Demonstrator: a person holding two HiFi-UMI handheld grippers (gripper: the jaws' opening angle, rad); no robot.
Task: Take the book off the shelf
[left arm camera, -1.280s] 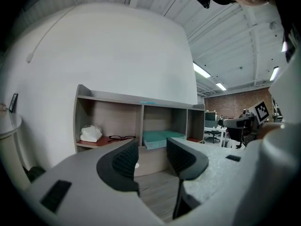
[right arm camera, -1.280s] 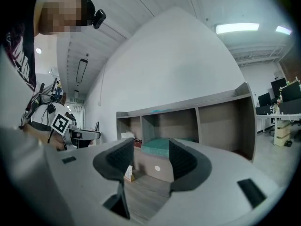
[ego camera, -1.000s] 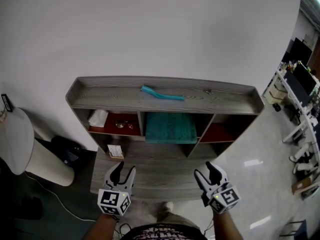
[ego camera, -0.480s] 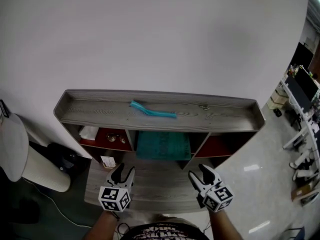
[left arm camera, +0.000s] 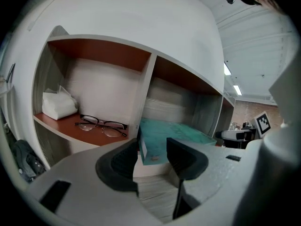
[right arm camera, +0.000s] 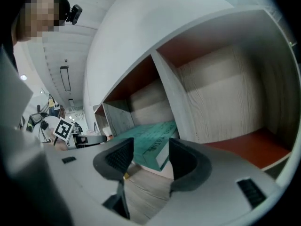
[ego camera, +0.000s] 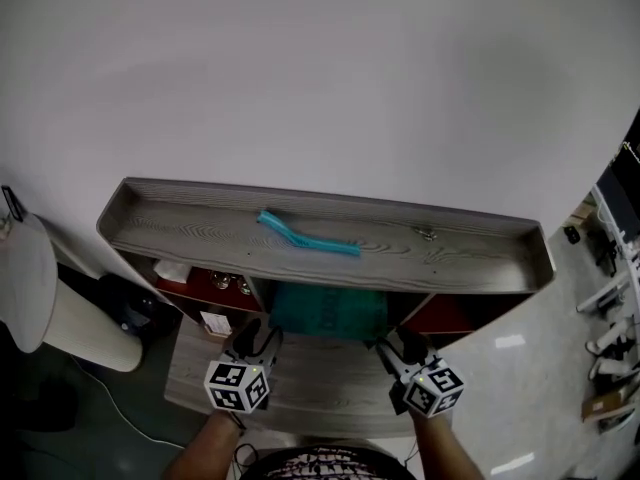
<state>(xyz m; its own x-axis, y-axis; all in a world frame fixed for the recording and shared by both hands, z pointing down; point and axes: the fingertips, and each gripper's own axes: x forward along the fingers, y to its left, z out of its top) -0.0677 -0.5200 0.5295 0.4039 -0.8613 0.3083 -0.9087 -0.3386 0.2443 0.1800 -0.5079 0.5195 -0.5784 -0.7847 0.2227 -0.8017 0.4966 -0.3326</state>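
Head view alone shows the teal strip [ego camera: 308, 234] atop the shelf [ego camera: 450, 263]; left gripper [left arm camera: 151, 155] and right gripper [right arm camera: 148, 159], released and empty, face the book [left arm camera: 176, 134], the right's jaws just widened.

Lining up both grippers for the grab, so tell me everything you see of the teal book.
The teal book lies flat in the middle compartment of the shelf, closed, cover up, with pale side edges and dark cover print too small to read. Its front corners show between the open jaws of the left gripper and the right gripper, whose jaws have just been opening; no pad touches it.
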